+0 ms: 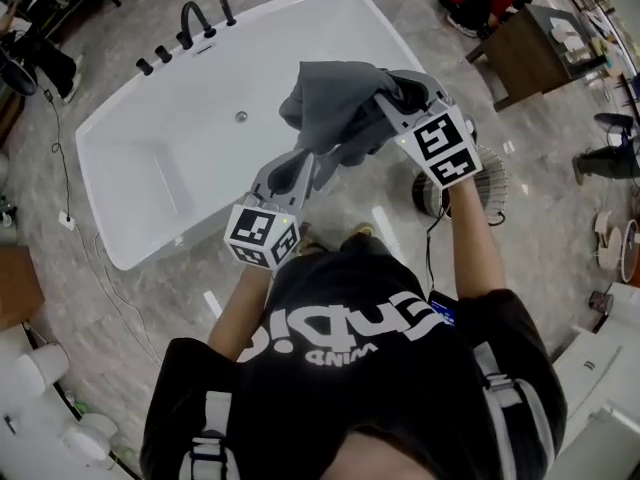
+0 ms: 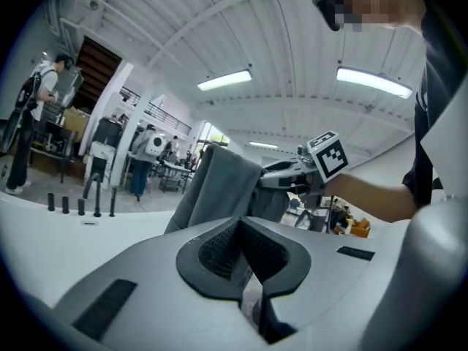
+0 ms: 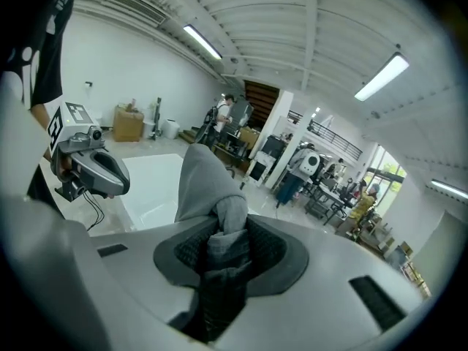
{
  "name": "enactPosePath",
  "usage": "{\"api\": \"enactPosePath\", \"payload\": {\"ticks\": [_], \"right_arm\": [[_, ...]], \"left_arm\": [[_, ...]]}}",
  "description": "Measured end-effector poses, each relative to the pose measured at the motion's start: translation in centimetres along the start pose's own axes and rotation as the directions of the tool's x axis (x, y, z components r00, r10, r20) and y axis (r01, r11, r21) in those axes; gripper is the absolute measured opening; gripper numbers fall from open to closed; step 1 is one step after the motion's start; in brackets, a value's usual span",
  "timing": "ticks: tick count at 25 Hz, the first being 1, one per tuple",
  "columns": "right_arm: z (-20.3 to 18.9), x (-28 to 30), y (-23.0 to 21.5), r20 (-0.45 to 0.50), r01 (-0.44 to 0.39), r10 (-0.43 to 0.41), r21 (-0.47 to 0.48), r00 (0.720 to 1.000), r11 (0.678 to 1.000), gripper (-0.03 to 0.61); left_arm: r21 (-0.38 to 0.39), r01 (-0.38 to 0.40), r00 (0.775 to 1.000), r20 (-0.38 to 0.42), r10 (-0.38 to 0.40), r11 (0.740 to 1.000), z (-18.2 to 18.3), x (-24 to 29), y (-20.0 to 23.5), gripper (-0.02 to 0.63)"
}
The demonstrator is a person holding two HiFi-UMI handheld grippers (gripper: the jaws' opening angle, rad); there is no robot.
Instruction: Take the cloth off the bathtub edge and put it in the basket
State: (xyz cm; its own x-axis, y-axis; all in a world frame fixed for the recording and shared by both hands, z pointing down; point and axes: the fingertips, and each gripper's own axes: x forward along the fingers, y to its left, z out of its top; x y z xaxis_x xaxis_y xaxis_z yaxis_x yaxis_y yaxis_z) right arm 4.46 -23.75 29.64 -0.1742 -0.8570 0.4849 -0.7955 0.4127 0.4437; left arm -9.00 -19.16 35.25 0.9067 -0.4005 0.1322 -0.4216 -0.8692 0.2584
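Cloth (image 1: 335, 108) bunched in R tongs (image 1: 397, 90) — corner at L tongs (image 1: 300, 165).

The cloth (image 1: 335, 108) hangs over the bathtub (image 1: 150, 178) edge, the basket (image 1: 495, 183) to its right.

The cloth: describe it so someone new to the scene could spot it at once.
Find the white bathtub in the head view's upper left. Over its right side the left gripper and right gripper both clamp the cloth: bunched dark grey fabric strung between them, the only soft thing over the white tub.
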Motion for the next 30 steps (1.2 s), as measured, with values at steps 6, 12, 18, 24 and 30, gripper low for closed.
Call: {"api": "enactPosePath", "payload": {"ticks": [6, 12, 18, 24, 30], "right_arm": [[-6.6, -7.2, -5.5, -0.09, 0.174, -0.166, 0.088, 0.982, 0.981, 0.106], [-13.9, -15.8, -10.9, -0.169, 0.322, -0.298, 0.132, 0.939, 0.938, 0.106], [-21.8, -26.4, -15.4, -0.271, 0.489, -0.439, 0.156, 0.857, 0.858, 0.106], [-27.8, -34.3, -18.3, -0.347, 0.597, -0.523, 0.152, 0.778, 0.788, 0.106], [-32.7, -39.3, -20.2, -0.424, 0.684, -0.575, 0.168, 0.7, 0.709, 0.106]], "left_arm": [[0.027, 0.185, 0.982, -0.049, -0.184, 0.982, -0.3, 6.4, -6.5, 0.014], [0.027, 0.329, 0.94, -0.105, -0.325, 0.944, -2.0, 12.5, -14.7, 0.014], [0.035, 0.485, 0.867, -0.152, -0.475, 0.874, -3.7, 18.3, -24.5, 0.014], [0.0, 0.573, 0.806, -0.177, -0.564, 0.819, -5.5, 22.3, -32.5, 0.014], [-0.005, 0.659, 0.73, -0.239, -0.641, 0.752, -7.3, 25.4, -36.8, 0.014]]}}
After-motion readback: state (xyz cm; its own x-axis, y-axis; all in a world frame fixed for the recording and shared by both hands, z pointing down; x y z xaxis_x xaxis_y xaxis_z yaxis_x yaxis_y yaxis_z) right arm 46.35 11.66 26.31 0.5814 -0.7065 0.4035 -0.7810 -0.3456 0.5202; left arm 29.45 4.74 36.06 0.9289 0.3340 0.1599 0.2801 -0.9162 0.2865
